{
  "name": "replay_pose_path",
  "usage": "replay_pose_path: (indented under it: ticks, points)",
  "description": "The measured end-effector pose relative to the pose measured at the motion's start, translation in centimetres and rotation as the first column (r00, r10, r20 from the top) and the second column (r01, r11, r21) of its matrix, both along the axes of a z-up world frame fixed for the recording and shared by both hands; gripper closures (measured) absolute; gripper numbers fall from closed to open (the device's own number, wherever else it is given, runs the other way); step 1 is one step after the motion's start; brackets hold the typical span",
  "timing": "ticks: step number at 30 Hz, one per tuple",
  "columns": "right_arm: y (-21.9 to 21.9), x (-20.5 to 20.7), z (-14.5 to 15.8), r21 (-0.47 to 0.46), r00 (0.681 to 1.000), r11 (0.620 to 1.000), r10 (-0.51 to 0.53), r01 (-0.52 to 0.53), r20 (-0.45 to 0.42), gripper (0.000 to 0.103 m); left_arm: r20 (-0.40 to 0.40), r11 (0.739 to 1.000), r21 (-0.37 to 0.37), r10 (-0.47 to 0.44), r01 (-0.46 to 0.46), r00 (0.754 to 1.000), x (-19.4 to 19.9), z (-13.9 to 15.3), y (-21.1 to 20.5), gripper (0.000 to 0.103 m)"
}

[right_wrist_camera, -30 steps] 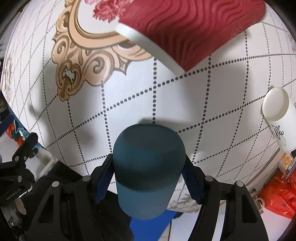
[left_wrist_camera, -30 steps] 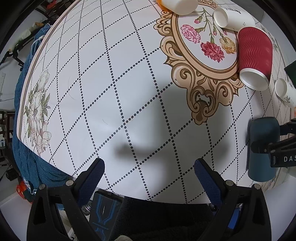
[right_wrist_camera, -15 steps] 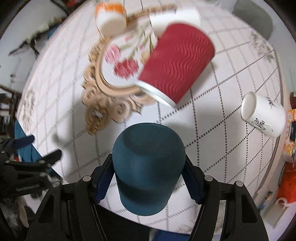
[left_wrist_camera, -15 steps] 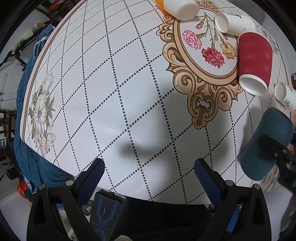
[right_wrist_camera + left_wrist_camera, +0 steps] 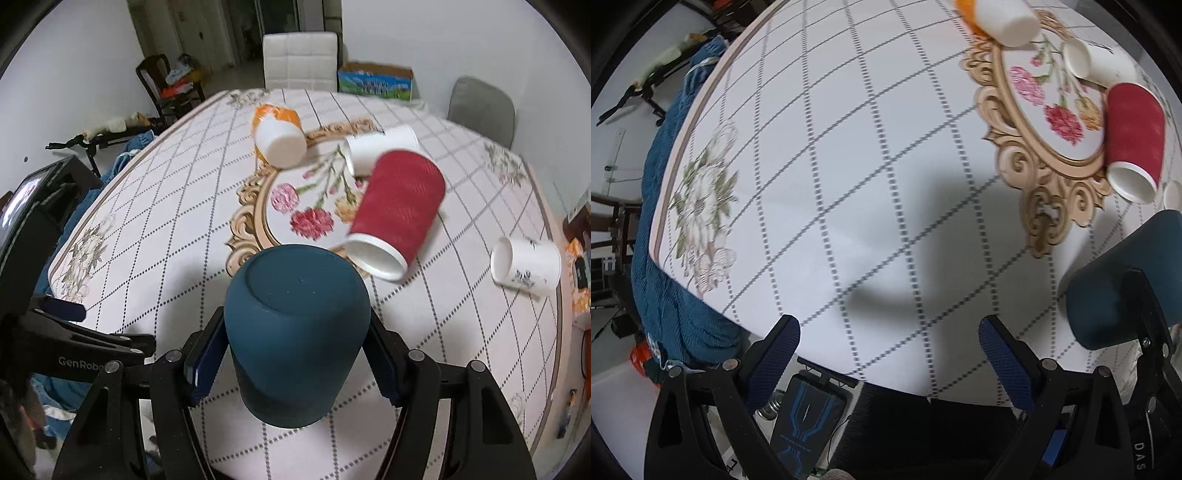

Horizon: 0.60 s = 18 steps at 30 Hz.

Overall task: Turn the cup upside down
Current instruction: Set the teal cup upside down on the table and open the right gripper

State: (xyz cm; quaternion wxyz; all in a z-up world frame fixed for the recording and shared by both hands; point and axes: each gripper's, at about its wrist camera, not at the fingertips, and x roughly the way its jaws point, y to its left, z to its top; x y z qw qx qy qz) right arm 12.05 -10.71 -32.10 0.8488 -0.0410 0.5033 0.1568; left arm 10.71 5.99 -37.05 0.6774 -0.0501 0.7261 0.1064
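My right gripper [image 5: 295,354] is shut on a dark teal cup [image 5: 295,332], held off the table with its flat base toward the camera. The cup also shows at the right edge of the left wrist view [image 5: 1123,291], tilted, with a right finger across it. My left gripper [image 5: 888,358] is open and empty over the near edge of the table. It also shows at the left of the right wrist view [image 5: 77,332].
On the patterned tablecloth [image 5: 166,229] lie a red ribbed paper cup [image 5: 399,214], a white paper cup [image 5: 380,151], an orange-and-white cup [image 5: 277,133] and a white mug [image 5: 524,266], all on their sides. Chairs stand beyond the far edge.
My right gripper has lifted and tilted up with the teal cup, so its view swung from the tabletop to the whole table and room. My left gripper has barely moved.
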Motion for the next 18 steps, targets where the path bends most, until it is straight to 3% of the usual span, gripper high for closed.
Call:
replay_pose_path:
  ticks: [11, 18]
  points:
    - [2.3, -3.4, -1.3, -0.079, 0.988, 0.991, 0.119, -0.111, 0.101, 0.031, 0.003, 0.999, 0.025, 0.022, -0.022, 1.000, -2.0, -0.2, 1.4, 0.004]
    - [2.0, -4.9, -1.6, -0.105, 0.983, 0.984, 0.155, -0.144, 0.096, 0.031, 0.000, 1.000, 0.028, 0.009, -0.009, 1.000, -2.3, -0.5, 0.8, 0.004]
